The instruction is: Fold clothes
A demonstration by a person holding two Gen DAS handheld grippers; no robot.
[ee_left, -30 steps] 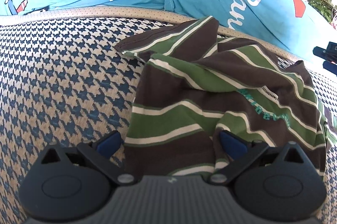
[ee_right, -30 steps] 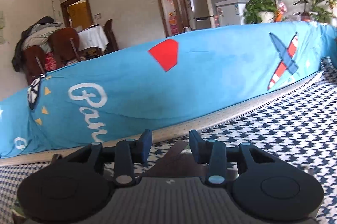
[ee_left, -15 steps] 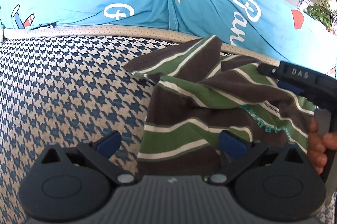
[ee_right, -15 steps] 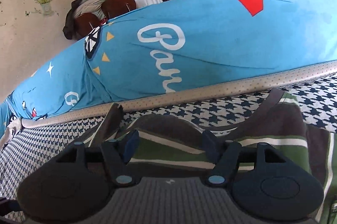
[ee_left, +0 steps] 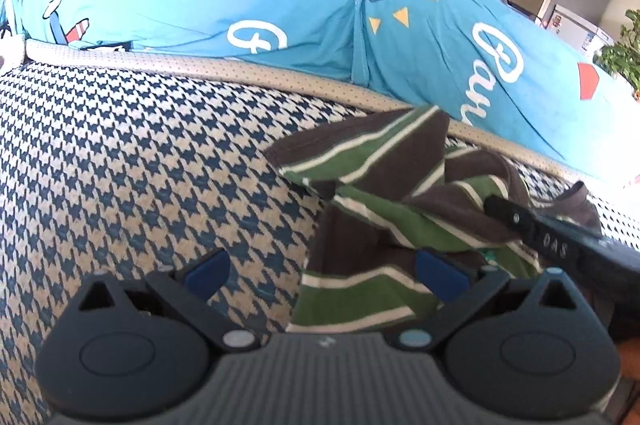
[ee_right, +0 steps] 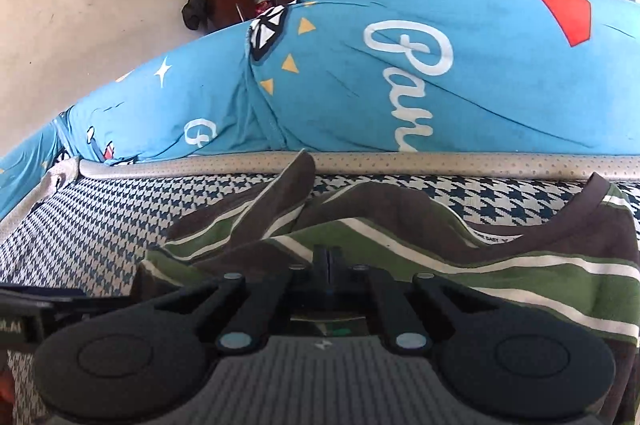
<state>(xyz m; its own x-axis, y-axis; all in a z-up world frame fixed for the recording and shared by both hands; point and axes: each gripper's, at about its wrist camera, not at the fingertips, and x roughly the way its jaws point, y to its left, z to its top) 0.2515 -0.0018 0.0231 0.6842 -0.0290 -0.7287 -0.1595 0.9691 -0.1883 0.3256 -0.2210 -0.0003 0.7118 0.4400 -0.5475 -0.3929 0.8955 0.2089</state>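
Since a second ago the right gripper has swung away from the blue cushion and down onto the shirt — its fingers, apart then, are now pressed together. They sit right at a raised fold of striped cloth; whether fabric is actually pinched between them I cannot tell, since the tips hide the contact. The left gripper has barely shifted: fingers wide apart, hovering over the shirt's near left edge, nothing held.

Shirt lies crumpled on the checked sofa seat, one sleeve poking up toward the cushion, collar to the right in the right wrist view.

Step in hand, as I judge it: getting first hold on the bunched shirt in order to spread it flat — folding proper not yet begun.

Next move likely calls for the left gripper to close on the near hem, then both to pull apart and lay the cloth out smooth.
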